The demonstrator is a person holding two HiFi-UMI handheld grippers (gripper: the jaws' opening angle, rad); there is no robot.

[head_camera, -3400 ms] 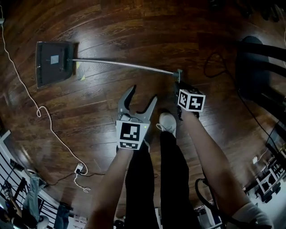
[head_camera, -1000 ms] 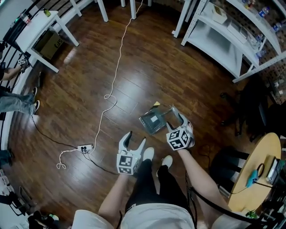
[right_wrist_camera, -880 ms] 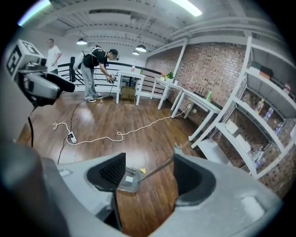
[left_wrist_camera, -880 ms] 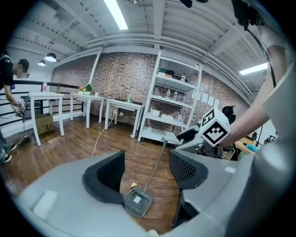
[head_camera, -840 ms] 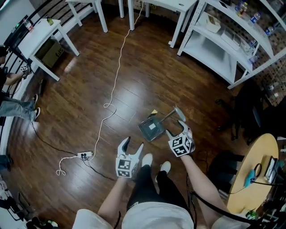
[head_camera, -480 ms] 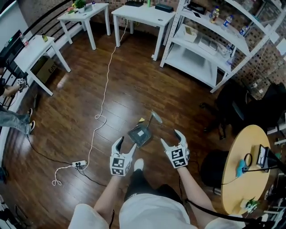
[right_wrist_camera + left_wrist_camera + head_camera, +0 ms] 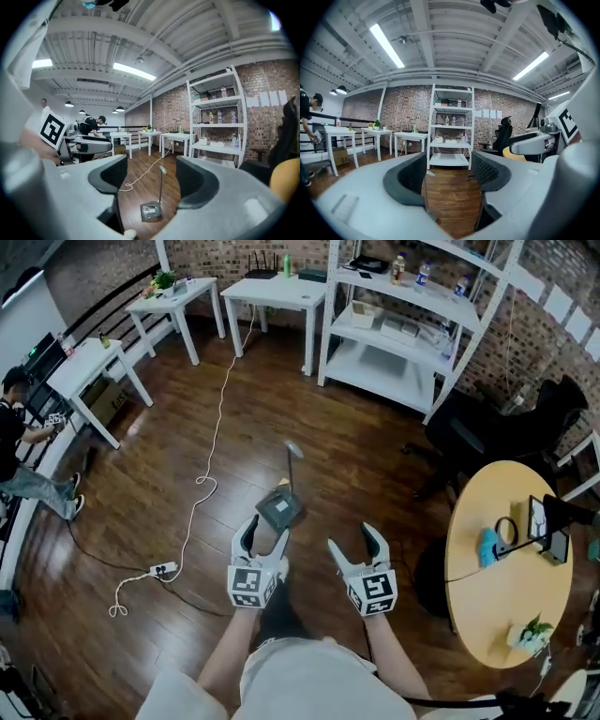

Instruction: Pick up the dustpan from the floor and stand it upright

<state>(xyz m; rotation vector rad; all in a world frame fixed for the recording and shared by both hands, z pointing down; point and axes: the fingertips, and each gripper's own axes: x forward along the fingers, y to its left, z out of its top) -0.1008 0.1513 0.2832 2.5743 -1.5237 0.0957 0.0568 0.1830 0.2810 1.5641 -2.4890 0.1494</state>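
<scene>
The dustpan (image 7: 279,509) stands upright on the wooden floor, its dark pan down and its thin metal handle (image 7: 292,465) pointing up. Nothing holds it. My left gripper (image 7: 263,540) hovers just short of the pan, open and empty. To its right, also open and empty, is my right gripper (image 7: 353,542). In the right gripper view the dustpan (image 7: 151,212) shows whole between the jaws of the right gripper (image 7: 150,180), well beyond them. In the left gripper view only the handle (image 7: 425,190) shows, beside the left jaw of the left gripper (image 7: 450,176).
A white cable (image 7: 211,442) runs across the floor to a power strip (image 7: 161,570). White tables (image 7: 272,282) and a white shelf unit (image 7: 403,329) line the far wall. A black chair (image 7: 487,432) and a round yellow table (image 7: 511,559) stand at the right. A person (image 7: 19,442) is at the left.
The dustpan went from lying flat to standing upright. The right gripper let go of its handle, and both grippers pulled back and rose away from it.
</scene>
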